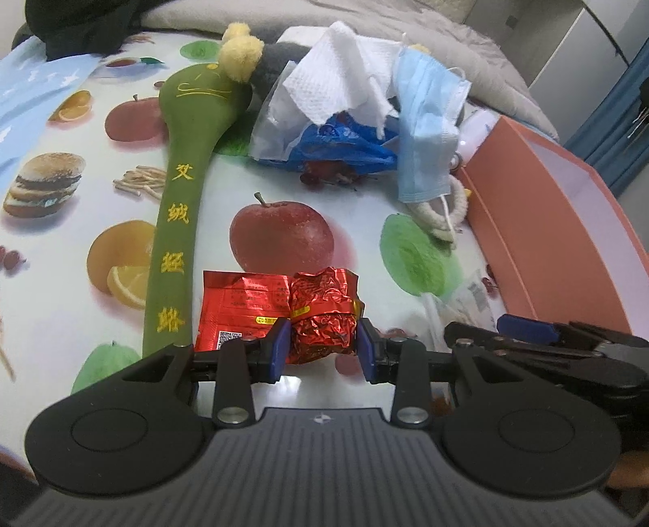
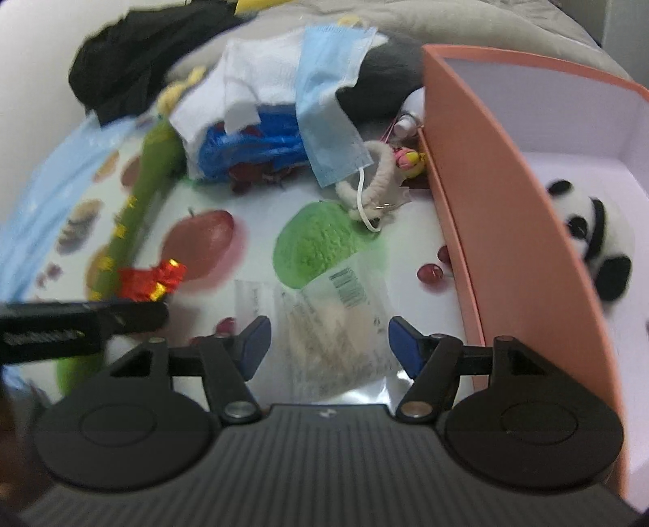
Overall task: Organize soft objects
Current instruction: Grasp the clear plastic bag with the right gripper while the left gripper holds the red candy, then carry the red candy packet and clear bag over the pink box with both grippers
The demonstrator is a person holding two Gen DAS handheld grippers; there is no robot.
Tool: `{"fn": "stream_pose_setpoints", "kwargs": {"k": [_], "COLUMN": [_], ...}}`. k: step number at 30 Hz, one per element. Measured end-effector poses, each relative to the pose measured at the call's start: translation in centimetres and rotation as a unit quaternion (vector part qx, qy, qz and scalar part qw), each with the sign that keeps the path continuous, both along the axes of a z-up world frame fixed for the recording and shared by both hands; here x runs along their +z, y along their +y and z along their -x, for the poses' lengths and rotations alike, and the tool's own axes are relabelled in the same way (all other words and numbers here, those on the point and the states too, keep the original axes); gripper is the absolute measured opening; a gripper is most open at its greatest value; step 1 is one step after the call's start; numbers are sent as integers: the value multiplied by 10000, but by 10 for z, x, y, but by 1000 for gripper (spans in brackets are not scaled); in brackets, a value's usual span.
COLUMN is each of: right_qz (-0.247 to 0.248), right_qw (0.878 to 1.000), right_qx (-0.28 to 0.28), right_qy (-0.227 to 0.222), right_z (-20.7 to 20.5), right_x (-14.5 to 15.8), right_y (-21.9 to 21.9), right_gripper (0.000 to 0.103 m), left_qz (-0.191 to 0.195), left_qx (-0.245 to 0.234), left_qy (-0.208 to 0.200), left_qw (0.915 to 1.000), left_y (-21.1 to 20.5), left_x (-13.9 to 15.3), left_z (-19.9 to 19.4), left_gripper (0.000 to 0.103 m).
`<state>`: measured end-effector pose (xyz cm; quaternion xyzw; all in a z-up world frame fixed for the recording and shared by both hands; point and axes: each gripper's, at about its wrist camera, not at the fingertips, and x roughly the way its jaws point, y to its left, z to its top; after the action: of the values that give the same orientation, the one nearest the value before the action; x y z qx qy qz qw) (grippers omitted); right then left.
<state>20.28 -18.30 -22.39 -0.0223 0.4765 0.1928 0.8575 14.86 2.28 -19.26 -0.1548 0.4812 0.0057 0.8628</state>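
Observation:
My left gripper (image 1: 323, 348) has its blue pads on both sides of a crumpled red foil packet (image 1: 324, 320), shut on it; a flat red packet (image 1: 239, 312) lies beside it. A long green plush stick (image 1: 178, 227) lies to the left. A blue face mask (image 1: 426, 129), white tissue (image 1: 340, 81) and a blue plastic bag (image 1: 344, 150) are piled behind. My right gripper (image 2: 326, 344) is open above a clear sachet (image 2: 332, 324). A panda plush (image 2: 596, 239) sits inside the orange box (image 2: 507, 227).
The fruit-print tablecloth (image 1: 61, 283) covers the table. A cream rope ring (image 2: 381, 178) and small pink charm (image 2: 409, 160) lie by the box wall. Black cloth (image 2: 134, 56) and a grey blanket (image 1: 446, 28) lie at the back. The left gripper shows at the right view's left edge (image 2: 81, 320).

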Motion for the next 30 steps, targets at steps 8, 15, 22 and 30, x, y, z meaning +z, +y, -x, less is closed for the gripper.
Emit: {"fn": "stream_pose_setpoints", "kwargs": {"k": [8, 15, 22, 30], "right_qz": [269, 345, -5, -244], "right_qw": [9986, 9970, 9990, 9995], "right_qx": [277, 300, 97, -201], "right_qy": [372, 632, 436, -20], "right_z": [-14, -19, -8, 15], "right_x": [-13, -12, -12, 6], "right_y": [14, 18, 5, -11], "right_gripper": [68, 55, 44, 29], "left_qz": [-3, -81, -138, 29], "left_qx": [-70, -124, -95, -3], "left_qy": [544, 527, 112, -411], "left_qw": [9985, 9985, 9998, 9991], "left_y": [12, 14, 11, 0], "left_x": [0, 12, 11, 28], "left_z": [-33, -37, -19, 14], "left_gripper": [41, 41, 41, 41]}}
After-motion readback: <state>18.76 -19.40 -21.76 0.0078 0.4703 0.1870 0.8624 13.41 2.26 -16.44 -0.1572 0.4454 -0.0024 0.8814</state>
